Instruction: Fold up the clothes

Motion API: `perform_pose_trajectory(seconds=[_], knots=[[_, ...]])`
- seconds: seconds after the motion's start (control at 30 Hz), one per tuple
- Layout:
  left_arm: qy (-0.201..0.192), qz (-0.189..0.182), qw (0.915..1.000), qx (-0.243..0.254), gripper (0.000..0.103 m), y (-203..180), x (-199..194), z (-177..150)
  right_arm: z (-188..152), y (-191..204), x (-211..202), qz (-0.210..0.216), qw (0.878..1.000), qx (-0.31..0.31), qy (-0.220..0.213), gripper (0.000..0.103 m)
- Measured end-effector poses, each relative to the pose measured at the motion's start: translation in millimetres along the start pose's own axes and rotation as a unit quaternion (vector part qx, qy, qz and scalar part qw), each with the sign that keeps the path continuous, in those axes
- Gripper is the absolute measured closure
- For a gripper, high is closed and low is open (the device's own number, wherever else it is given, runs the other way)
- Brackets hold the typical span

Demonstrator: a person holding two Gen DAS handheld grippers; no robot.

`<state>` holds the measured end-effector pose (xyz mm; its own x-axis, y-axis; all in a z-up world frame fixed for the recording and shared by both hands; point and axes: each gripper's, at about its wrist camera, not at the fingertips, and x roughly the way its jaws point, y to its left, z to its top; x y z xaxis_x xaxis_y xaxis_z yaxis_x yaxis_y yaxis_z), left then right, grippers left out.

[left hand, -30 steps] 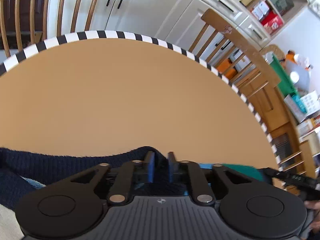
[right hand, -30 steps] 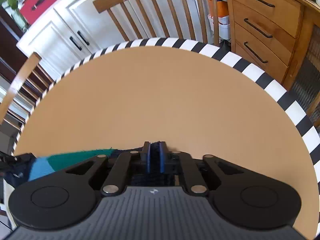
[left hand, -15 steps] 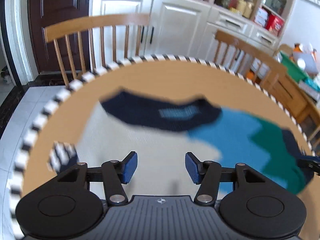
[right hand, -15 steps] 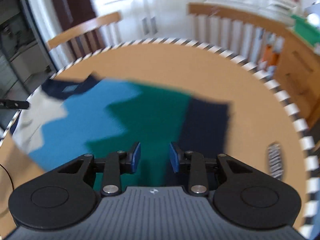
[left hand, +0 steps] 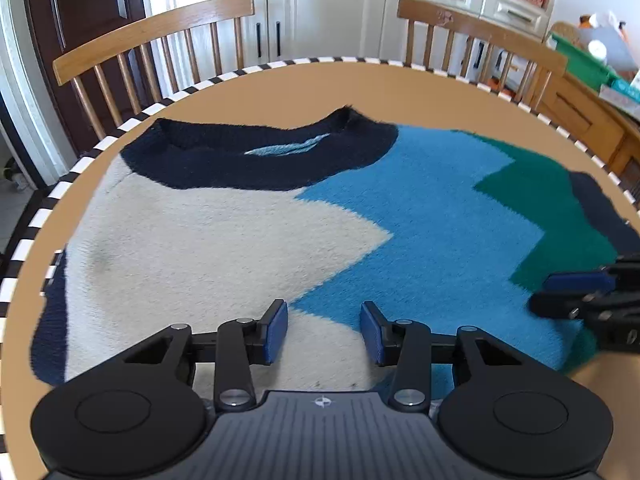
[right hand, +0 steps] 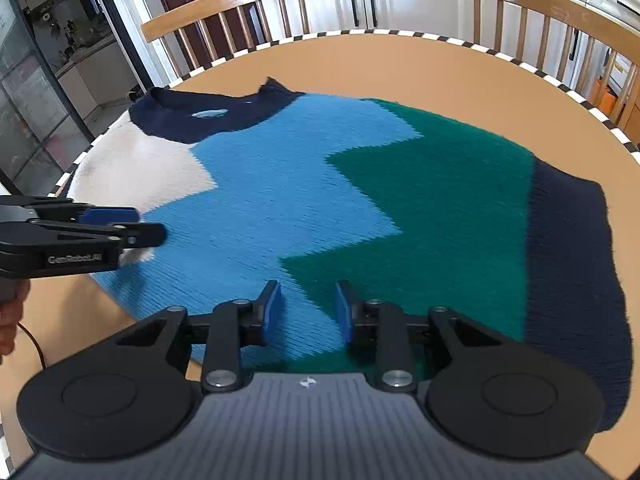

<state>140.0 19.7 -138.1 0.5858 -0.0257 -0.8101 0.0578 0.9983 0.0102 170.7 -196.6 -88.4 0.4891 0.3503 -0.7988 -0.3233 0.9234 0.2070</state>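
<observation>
A knitted sweater (left hand: 360, 220) lies flat on the round table, with a navy collar, then cream, blue, green and navy zigzag bands; it also shows in the right wrist view (right hand: 360, 184). My left gripper (left hand: 323, 328) is open and empty, held above the sweater's near edge at the cream and blue part. My right gripper (right hand: 307, 312) is open and empty above the near edge at the blue and green part. Each gripper shows in the other's view: the right gripper (left hand: 576, 292) at the right, the left gripper (right hand: 116, 224) at the left.
The table (left hand: 280, 92) is tan with a black-and-white striped rim (right hand: 520, 64). Two wooden chairs (left hand: 160, 40) (left hand: 480, 36) stand at its far side. White cabinets (left hand: 328, 8) are behind them. A wooden sideboard (left hand: 592, 112) stands at the right.
A second ago both grippers were shut on the sweater's edge, low at the table. They have let go, opened and pulled back and up; the sweater now lies spread flat.
</observation>
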Motion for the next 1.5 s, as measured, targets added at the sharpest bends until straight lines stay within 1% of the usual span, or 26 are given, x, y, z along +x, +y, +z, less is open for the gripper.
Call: perform_pose_trajectory(seconds=[0.13, 0.3, 0.4, 0.43, 0.47, 0.5, 0.53, 0.57, 0.63, 0.7, 0.77, 0.83, 0.87, 0.93, 1.07, 1.13, 1.2, 1.23, 1.27, 1.33, 1.37, 1.43, 1.5], knots=[[0.011, 0.01, 0.9998, -0.012, 0.054, 6.4, 3.5, 1.6, -2.4, -16.1, -6.3, -0.016, 1.0, 0.01, -0.001, 0.08], [0.024, 0.02, 0.9992, -0.023, 0.051, 17.4, 2.6, 7.0, -7.0, -43.0, -16.9, -0.046, 0.999, 0.022, -0.001, 0.081], [0.041, 0.059, 0.9971, -0.027, 0.044, 16.8, -3.6, 10.8, -8.2, -50.8, -23.9, -0.079, 0.997, 0.022, -0.002, 0.082], [0.043, 0.071, 0.9962, -0.027, 0.045, 16.5, -8.1, 11.5, -7.6, -52.2, -28.5, -0.087, 0.996, 0.025, -0.006, 0.079], [0.041, 0.08, 0.9957, -0.024, 0.045, 15.9, -13.1, 10.8, -7.2, -54.4, -33.9, -0.095, 0.995, 0.029, -0.013, 0.071], [0.04, 0.089, 0.995, -0.022, 0.043, 15.4, -18.1, 9.0, -6.8, -57.8, -40.4, -0.102, 0.994, 0.034, -0.024, 0.065], [0.04, 0.099, 0.994, -0.025, 0.039, 15.3, -22.7, 6.0, -6.4, -61.3, -46.8, -0.109, 0.993, 0.039, -0.035, 0.057], [0.043, 0.106, 0.9929, -0.035, 0.036, 16.2, -26.2, 2.6, -6.0, -65.8, -51.9, -0.118, 0.991, 0.043, -0.043, 0.052], [0.052, 0.104, 0.9905, -0.073, 0.027, 20.2, -30.1, -5.5, -5.7, -78.8, -57.4, -0.138, 0.988, 0.055, -0.046, 0.051], [0.062, 0.099, 0.9874, -0.107, 0.026, 22.5, -28.2, -13.3, -6.1, -95.7, -59.0, -0.15, 0.984, 0.087, -0.038, 0.05], [0.071, 0.095, 0.9838, -0.134, 0.025, 23.5, -24.0, -19.9, -7.3, -111.3, -58.1, -0.147, 0.981, 0.12, -0.027, 0.05], [0.076, 0.097, 0.9814, -0.147, 0.023, 22.0, -20.2, -22.4, -8.7, -120.8, -55.7, -0.142, 0.98, 0.14, -0.021, 0.047], [0.076, 0.103, 0.9805, -0.149, 0.021, 20.6, -18.6, -22.3, -9.2, -124.1, -53.8, -0.142, 0.979, 0.147, -0.019, 0.042], [0.077, 0.112, 0.9781, -0.158, 0.019, 18.5, -17.1, -21.3, -9.4, -126.2, -48.3, -0.139, 0.979, 0.151, -0.012, 0.038], [0.084, 0.12, 0.9705, -0.191, 0.019, 17.7, -17.8, -20.8, -9.7, -128.5, -37.3, -0.127, 0.979, 0.158, 0.005, 0.038], [0.096, 0.113, 0.9642, -0.219, 0.019, 19.1, -21.0, -24.5, -9.6, -127.3, -32.5, -0.123, 0.98, 0.158, 0.012, 0.038], [0.108, 0.092, 0.9533, -0.267, 0.019, 22.7, -25.1, -32.2, -9.8, -126.2, -28.8, -0.118, 0.98, 0.161, 0.016, 0.038], [0.111, 0.078, 0.9459, -0.295, 0.017, 25.5, -26.8, -37.6, -10.0, -125.7, -28.6, -0.116, 0.98, 0.163, 0.015, 0.038], [0.11, 0.066, 0.9385, -0.321, 0.016, 27.7, -29.3, -42.4, -10.2, -125.2, -28.4, -0.114, 0.98, 0.165, 0.014, 0.038], [0.095, 0.051, 0.9297, -0.352, 0.014, 28.4, -34.0, -47.9, -10.2, -124.3, -28.1, -0.112, 0.98, 0.163, 0.013, 0.037], [0.089, 0.047, 0.9276, -0.36, 0.013, 28.1, -35.0, -49.2, -10.2, -123.9, -27.9, -0.112, 0.981, 0.16, 0.013, 0.037], [0.075, 0.051, 0.9302, -0.356, 0.013, 24.8, -33.8, -46.7, -9.8, -122.8, -27.7, -0.112, 0.982, 0.151, 0.013, 0.041], [0.048, 0.042, 0.9341, -0.351, 0.015, 21.3, -30.9, -43.3, -8.6, -121.6, -27.7, -0.113, 0.983, 0.142, 0.015, 0.046]])
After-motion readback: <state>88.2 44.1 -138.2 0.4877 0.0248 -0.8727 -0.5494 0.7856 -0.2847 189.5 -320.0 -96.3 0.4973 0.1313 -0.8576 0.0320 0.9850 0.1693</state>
